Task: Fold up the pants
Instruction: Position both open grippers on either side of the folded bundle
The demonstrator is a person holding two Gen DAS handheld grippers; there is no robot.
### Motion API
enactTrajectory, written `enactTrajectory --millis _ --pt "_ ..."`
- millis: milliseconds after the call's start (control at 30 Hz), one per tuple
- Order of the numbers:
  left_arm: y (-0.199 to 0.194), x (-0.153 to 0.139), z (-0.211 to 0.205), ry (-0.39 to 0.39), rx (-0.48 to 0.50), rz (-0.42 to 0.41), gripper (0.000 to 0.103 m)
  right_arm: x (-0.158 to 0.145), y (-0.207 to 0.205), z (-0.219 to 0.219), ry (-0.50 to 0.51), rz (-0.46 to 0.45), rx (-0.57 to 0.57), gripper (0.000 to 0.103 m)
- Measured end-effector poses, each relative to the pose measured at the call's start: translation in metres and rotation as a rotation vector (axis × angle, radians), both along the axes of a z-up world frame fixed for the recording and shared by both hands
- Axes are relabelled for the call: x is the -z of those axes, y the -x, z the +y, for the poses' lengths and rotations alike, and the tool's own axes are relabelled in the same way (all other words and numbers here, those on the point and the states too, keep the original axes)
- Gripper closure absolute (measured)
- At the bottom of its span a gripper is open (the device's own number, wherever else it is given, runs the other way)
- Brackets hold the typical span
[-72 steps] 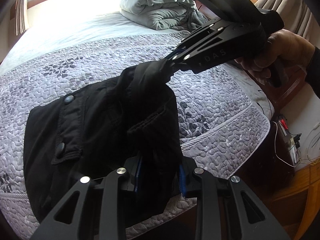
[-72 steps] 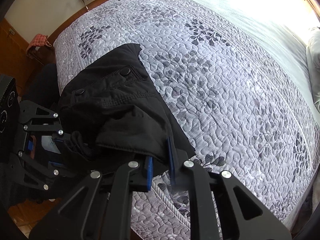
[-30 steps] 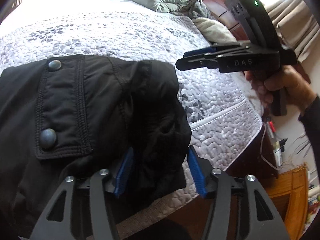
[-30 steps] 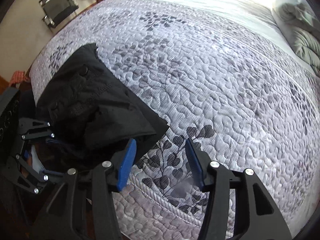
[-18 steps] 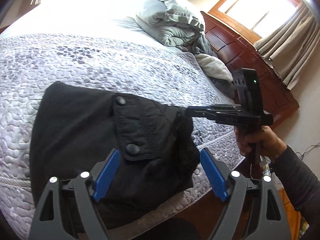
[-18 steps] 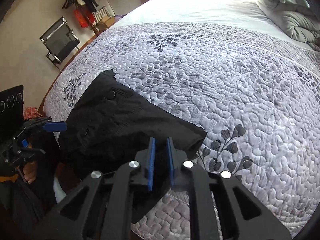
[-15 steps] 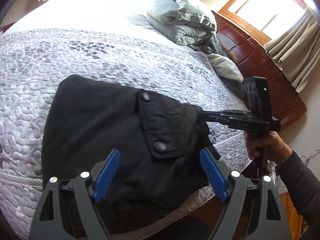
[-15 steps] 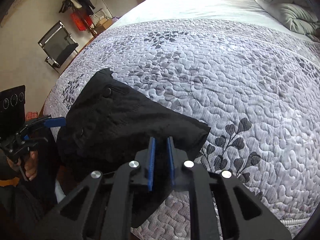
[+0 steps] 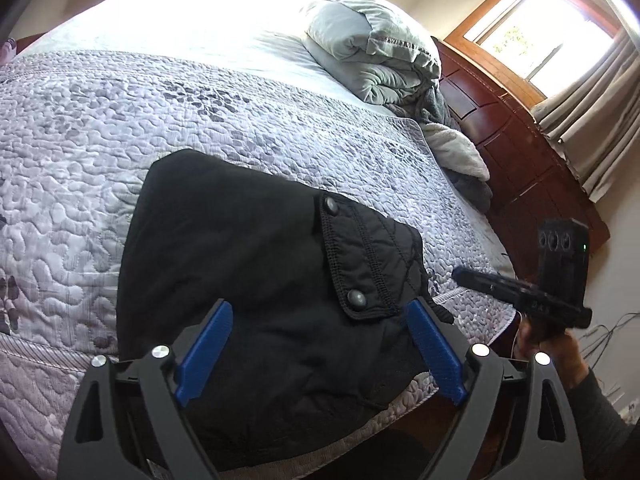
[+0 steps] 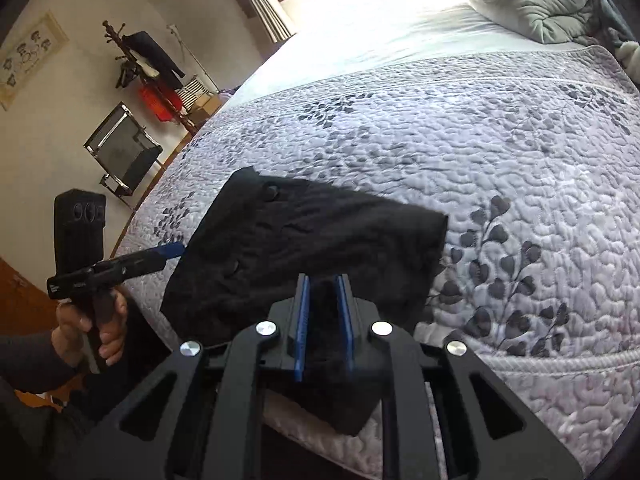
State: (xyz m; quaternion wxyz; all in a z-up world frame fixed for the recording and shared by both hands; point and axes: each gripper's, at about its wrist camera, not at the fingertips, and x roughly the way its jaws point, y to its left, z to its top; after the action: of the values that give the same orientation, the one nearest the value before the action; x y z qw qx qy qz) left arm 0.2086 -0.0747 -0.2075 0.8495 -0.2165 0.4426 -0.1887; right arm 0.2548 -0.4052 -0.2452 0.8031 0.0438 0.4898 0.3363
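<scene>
The black pants (image 9: 260, 280) lie folded on the quilted bedspread (image 9: 100, 160), close to the bed's near edge, with a snap-buttoned pocket flap on top. My left gripper (image 9: 320, 344) hovers over their near part. Its jaws are wide and still opening, and the blue pads stand clear of the cloth on both sides. My right gripper (image 10: 323, 280) has its jaws almost together, easing apart a little, with only dark pants (image 10: 312, 240) showing behind the slit. In the left wrist view the right gripper (image 9: 460, 274) is off the cloth, with quilt between.
A rolled grey duvet (image 9: 372, 52) and a white blanket lie at the head of the bed by the wooden headboard (image 9: 520, 168). A metal chair (image 10: 124, 152) and a coat stand (image 10: 148, 60) are beyond the bed's far side. Cables (image 9: 612, 328) trail on the floor.
The left jaws opened, let go of the pants and drew back. The right jaws closed from open, touched the pants' corner, then pulled away. The pants now lie flat and folded.
</scene>
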Motion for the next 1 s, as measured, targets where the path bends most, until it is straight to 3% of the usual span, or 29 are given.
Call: enactTrajectory --millis 100,200,300,400,467,567,633,733,800,900,1000 --pt "-0.002 0.006 0.004 0.003 0.001 0.025 0.013 0.028 0.014 0.002 0.031 0.061 0.037 0.088" --pt "-0.005 0.016 0.006 -0.028 0.003 0.040 0.013 0.053 0.020 -0.013 0.037 0.110 0.107 0.100" --pt "-0.008 0.021 0.009 -0.007 0.014 0.056 0.013 0.049 0.022 -0.018 0.025 0.122 0.147 0.103" --pt "-0.006 0.017 0.013 -0.005 0.019 0.056 0.013 0.023 0.028 -0.015 0.018 0.061 0.183 0.091" --pt "-0.003 0.009 0.020 0.020 0.015 0.042 0.013 0.015 0.033 -0.011 -0.002 0.047 0.183 0.091" --pt "0.001 -0.003 0.036 0.047 -0.005 0.020 0.012 0.035 0.037 0.001 0.066 0.095 0.162 0.090" --pt "0.001 -0.007 0.049 0.063 -0.011 0.020 0.010 0.051 0.034 -0.007 0.089 0.137 0.192 0.099" --pt "-0.001 -0.011 0.075 0.075 -0.011 0.038 0.007 0.049 0.034 -0.015 0.070 0.160 0.210 0.099" --pt "-0.006 -0.009 0.094 0.061 -0.016 0.051 0.006 0.034 0.031 -0.018 0.032 0.147 0.216 0.089" --pt "-0.020 0.003 0.118 0.060 -0.014 0.099 0.006 0.011 0.009 -0.029 -0.059 0.115 0.262 0.082" --pt "-0.039 0.024 0.129 0.131 0.002 0.179 0.006 0.008 -0.028 -0.033 -0.151 0.125 0.295 0.082"
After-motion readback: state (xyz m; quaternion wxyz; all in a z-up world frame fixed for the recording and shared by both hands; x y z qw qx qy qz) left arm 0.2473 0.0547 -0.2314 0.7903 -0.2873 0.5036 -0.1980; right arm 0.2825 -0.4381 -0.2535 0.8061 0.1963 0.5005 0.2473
